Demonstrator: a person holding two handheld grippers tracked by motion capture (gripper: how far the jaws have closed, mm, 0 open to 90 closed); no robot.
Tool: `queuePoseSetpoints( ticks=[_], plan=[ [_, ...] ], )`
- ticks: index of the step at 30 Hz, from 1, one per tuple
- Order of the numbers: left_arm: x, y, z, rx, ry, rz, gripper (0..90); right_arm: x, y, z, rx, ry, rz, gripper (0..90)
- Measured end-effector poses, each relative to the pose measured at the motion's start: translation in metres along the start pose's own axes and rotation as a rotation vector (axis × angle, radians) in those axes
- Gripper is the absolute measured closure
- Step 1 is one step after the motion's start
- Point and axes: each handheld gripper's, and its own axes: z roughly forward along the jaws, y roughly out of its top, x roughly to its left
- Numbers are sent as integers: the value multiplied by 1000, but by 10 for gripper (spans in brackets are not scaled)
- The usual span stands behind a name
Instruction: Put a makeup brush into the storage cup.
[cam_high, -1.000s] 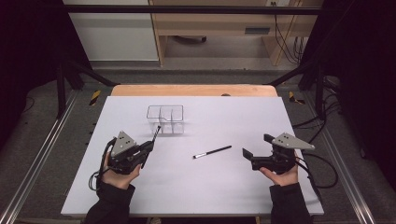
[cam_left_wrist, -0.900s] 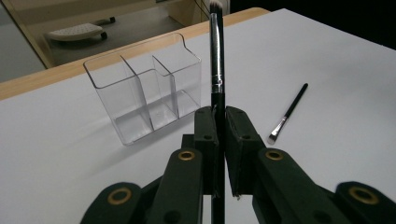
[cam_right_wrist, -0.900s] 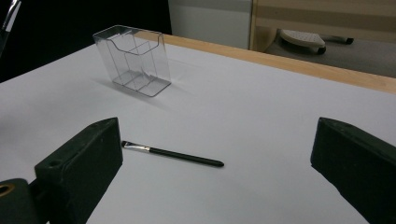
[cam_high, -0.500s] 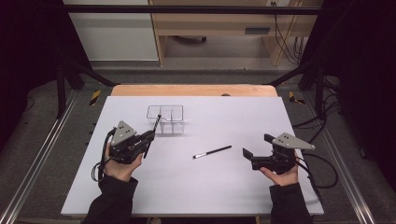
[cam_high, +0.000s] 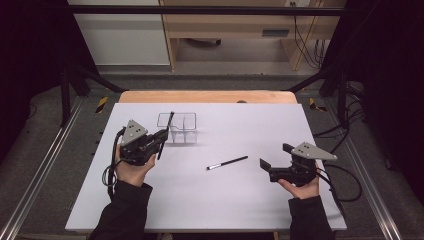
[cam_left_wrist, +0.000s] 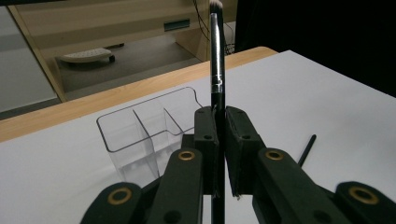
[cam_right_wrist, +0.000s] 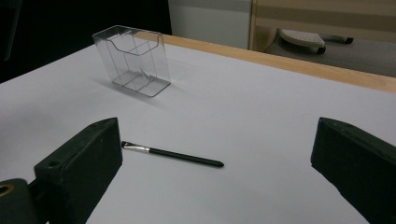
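Moved since earlier: my left gripper (cam_high: 161, 140) has travelled up the frame and slightly right, carrying its brush from mid-table to just beside the clear organiser (cam_high: 177, 128); my right gripper (cam_high: 272, 161) has kept its place at the lower right.
Left jaws: pressed together on the held brush (cam_left_wrist: 216, 70), pinching its black handle low down, below the silver ferrule.
Why held so: I judge the low pinch leaves most of the handle free above the pads, so the brush can go into a compartment without the jaws fouling the organiser's walls.
Held brush axis: close to upright in the left gripper view, bristle tip at the top edge of the frame, handle end hidden below the jaws; in the high view it leans toward the organiser's left rim.
Right jaws: spread wide, nothing between them.
Second brush (cam_high: 227, 162): lies flat on the white table (cam_high: 250, 210), centre of the high view, well apart from the organiser.
Second brush axis: runs lower left to upper right, bristles at the lower-left end, handle toward my right gripper, within easy reach for a later pick, I judge.
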Motion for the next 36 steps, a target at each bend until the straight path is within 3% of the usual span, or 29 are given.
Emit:
queuePoseSetpoints(
  ticks=[36],
  plan=[
    [7,34,36,-65,16,-25,832,0,0,0,-3,6,5,25]
  ],
)
